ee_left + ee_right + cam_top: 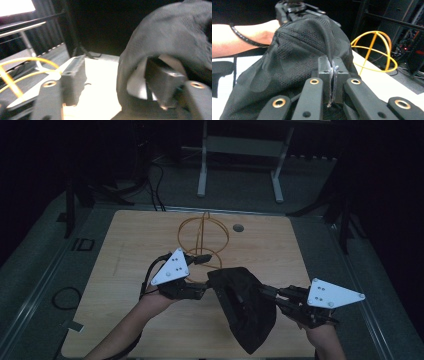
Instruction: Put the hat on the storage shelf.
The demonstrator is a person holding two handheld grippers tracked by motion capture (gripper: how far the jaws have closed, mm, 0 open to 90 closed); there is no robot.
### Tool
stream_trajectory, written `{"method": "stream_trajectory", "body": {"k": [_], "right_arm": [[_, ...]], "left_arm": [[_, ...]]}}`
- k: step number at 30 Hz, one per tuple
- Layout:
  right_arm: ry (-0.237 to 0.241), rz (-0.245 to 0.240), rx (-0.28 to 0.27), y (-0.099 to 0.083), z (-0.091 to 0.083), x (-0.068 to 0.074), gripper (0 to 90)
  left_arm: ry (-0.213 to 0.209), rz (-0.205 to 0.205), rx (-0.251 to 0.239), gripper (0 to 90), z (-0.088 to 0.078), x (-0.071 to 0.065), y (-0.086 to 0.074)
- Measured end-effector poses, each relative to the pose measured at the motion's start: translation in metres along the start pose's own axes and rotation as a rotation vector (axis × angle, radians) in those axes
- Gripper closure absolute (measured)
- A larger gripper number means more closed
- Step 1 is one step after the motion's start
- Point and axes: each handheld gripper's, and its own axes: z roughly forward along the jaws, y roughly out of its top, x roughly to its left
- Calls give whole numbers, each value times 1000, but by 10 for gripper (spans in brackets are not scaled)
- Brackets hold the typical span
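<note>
The right gripper (332, 75) has its jaws pressed together on a fold of the black cloth (294, 62), pinching it tight; the left gripper (117, 82) stands wide open, one jaw bare over the table, the other tucked inside the cloth's edge, the fabric draped over it; seen from the high view the cloth (245, 307) hangs between both grippers above the wooden table (125, 245); beyond the left gripper (202, 287) stands a yellow wire frame (202, 237) on the tabletop, just behind the cloth
</note>
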Motion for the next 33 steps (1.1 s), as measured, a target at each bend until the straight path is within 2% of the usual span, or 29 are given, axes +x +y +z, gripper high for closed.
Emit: {"method": "stream_trajectory", "body": {"k": [2, 4, 5, 6, 7, 8, 12, 15, 19, 23, 25, 27, 30, 33], "right_arm": [[-2, 5, -7, 0, -1, -2, 878], [-25, 12, -12, 0, -3, -5, 878], [-29, 15, -14, 0, -5, -6, 878], [-59, 22, -15, 1, -7, -9, 878], [-59, 22, -15, 1, -7, -9, 878], [-85, 26, -16, 1, -9, -13, 878], [-119, 35, -15, 1, -11, -19, 878], [-148, 46, -16, 2, -13, -26, 878], [-185, 54, -13, 5, -13, -36, 878], [-221, 65, -18, 8, -11, -49, 878], [-251, 66, -23, 13, -8, -57, 878], [-258, 68, -29, 15, -6, -60, 878], [-278, 60, -25, 23, 0, -69, 877], [-293, 57, -19, 31, 7, -78, 877]], "left_arm": [[33, -2, 13, 299, -2, 1, 0], [58, -12, 10, 282, -5, 3, -1], [64, -21, 5, 246, -6, 4, -1], [78, -25, 5, 186, -8, 5, -1], [89, -32, 7, 186, -10, 6, -2], [87, -38, 10, 149, -11, 8, -3], [141, -37, 28, 92, -14, 9, -9], [181, -20, 40, 40, -16, 8, -14], [212, -37, 46, 30, -21, 9, -23], [273, -35, 65, 30, -27, 10, -35], [289, -45, 73, 30, -29, 10, -41], [315, -47, 88, 30, -32, 11, -49], [339, -78, 104, 26, -34, 12, -62], [341, -106, 138, 20, -36, 13, -75]]}}
